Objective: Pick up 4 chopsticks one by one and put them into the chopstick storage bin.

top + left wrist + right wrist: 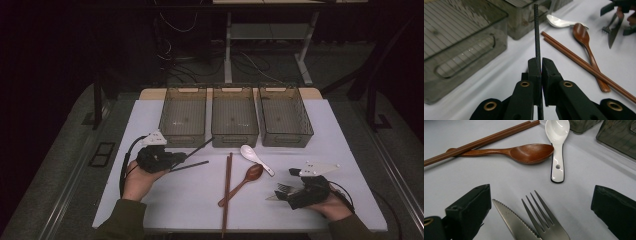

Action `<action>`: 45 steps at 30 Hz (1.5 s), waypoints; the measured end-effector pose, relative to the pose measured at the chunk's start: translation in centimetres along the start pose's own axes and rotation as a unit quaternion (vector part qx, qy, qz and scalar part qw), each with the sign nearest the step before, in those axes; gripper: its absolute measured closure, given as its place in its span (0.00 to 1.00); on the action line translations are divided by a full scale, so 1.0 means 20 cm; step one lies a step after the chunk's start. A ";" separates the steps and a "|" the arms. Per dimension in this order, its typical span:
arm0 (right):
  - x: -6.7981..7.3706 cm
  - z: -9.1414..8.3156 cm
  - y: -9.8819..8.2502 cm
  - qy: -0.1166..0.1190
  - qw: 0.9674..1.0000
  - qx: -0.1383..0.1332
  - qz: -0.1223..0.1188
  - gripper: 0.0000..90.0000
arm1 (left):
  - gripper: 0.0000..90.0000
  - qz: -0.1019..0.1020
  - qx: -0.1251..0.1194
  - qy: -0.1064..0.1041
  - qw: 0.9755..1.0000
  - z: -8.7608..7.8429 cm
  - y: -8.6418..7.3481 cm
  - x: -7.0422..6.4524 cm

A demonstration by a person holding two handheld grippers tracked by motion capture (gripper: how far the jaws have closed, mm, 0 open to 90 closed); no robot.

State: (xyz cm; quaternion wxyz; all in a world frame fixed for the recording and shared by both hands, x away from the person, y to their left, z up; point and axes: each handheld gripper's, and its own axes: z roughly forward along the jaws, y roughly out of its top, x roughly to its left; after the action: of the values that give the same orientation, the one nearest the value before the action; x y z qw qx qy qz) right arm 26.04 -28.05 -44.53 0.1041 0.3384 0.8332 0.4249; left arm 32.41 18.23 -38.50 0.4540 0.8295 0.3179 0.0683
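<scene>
My left gripper (pixel 175 159) (pixel 541 61) is shut on a thin black chopstick (pixel 200 147) (pixel 537 32), which points up and right towards the left bin (pixel 182 141). A second black chopstick (pixel 190 166) reaches out just below it; I cannot tell whether it is also held. My right gripper (pixel 287 185) (pixel 541 192) rests open near the table's front right. A steel fork (pixel 285 187) (pixel 544 222) and a serrated knife (pixel 274 198) (pixel 511 220) lie between its wide jaws, untouched.
Three smoky plastic bins (pixel 234 141) (pixel 286 141) stand in a row at the back. A pair of brown chopsticks (pixel 227 190) (pixel 481 141), a wooden spoon (pixel 247 179) (pixel 529 152) and a white ceramic spoon (pixel 256 157) (pixel 557 145) lie mid-table between the grippers.
</scene>
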 end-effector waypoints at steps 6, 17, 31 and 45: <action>0.00 0.00 0.00 0.001 1.000 0.000 0.001 0.03 | 0.95 -0.004 -0.004 0.008 1.000 0.01 0.03 0.04; 0.00 0.00 0.00 0.001 1.000 0.000 0.001 0.03 | 0.95 -0.012 -0.005 0.027 1.000 0.04 0.09 0.09; 0.00 0.00 0.00 0.002 1.000 -0.002 0.002 0.03 | 0.95 -0.016 -0.010 0.046 0.999 0.11 0.22 0.19; 0.00 0.00 0.00 0.002 1.000 -0.001 0.002 0.03 | 0.95 -0.029 -0.013 0.070 0.997 0.15 0.34 0.31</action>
State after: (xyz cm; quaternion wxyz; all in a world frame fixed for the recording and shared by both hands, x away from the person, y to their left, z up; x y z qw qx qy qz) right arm 26.09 -28.07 -44.52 0.1015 0.3394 0.8322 0.4265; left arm 41.76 17.08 -35.94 0.4429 0.8074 0.3719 0.1171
